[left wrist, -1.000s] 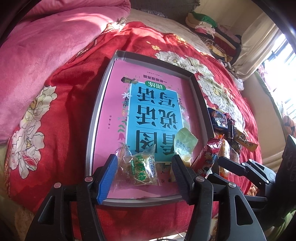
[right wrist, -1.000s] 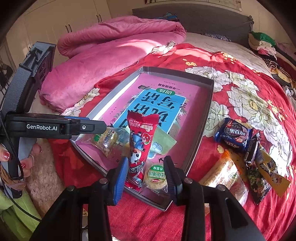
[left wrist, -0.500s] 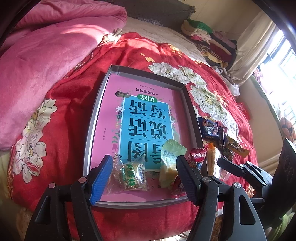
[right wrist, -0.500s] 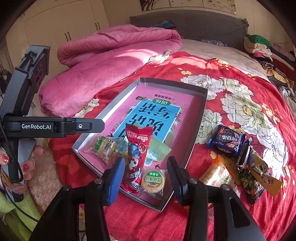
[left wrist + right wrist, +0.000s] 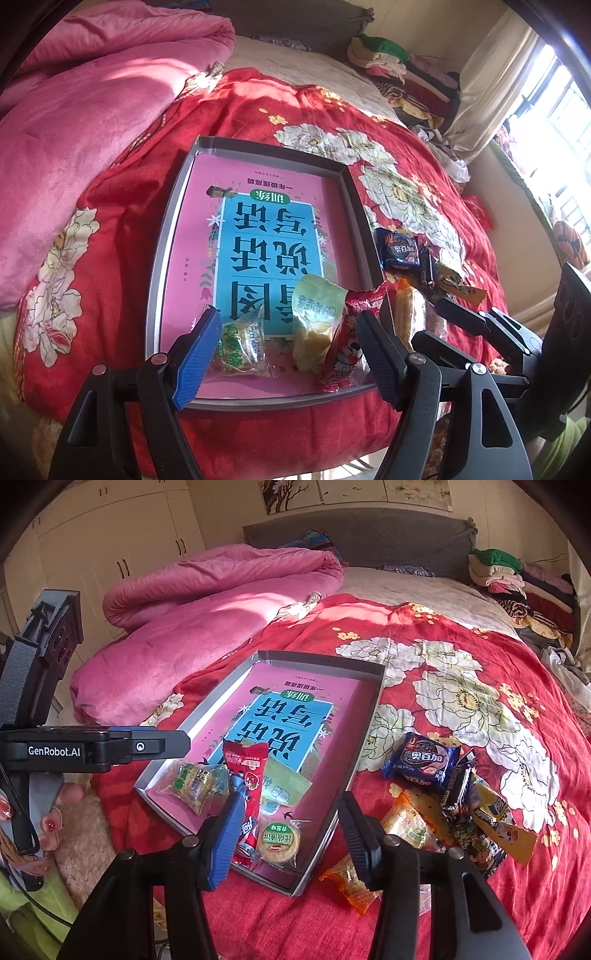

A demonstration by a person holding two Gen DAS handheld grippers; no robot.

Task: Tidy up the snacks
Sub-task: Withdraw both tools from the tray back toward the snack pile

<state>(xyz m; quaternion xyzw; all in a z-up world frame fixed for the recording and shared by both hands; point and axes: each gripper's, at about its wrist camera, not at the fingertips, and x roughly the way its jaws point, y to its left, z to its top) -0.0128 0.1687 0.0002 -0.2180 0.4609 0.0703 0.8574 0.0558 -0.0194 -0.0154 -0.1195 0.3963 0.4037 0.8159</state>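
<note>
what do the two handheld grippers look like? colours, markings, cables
Both match: the left gripper and right gripper have black plastic frames with silver pivot screws, one ribbed blue pad and one ribbed black pad each. White "GenRobot.AI" lettering marks the left one's side. A thin black cable hangs there, beside red-painted fingernails.

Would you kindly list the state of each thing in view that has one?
Left tongs: open, jaws just widened, holding nothing.
Right tongs: open, jaws just widened, holding nothing.
Tray: open-topped, flat on the bedspread, book inside.
Red snack pack: sealed, lying in the tray.
Round green-label cake: wrapped, lying in the tray.
Blue cookie pack: sealed, on the bedspread outside the tray.
</note>
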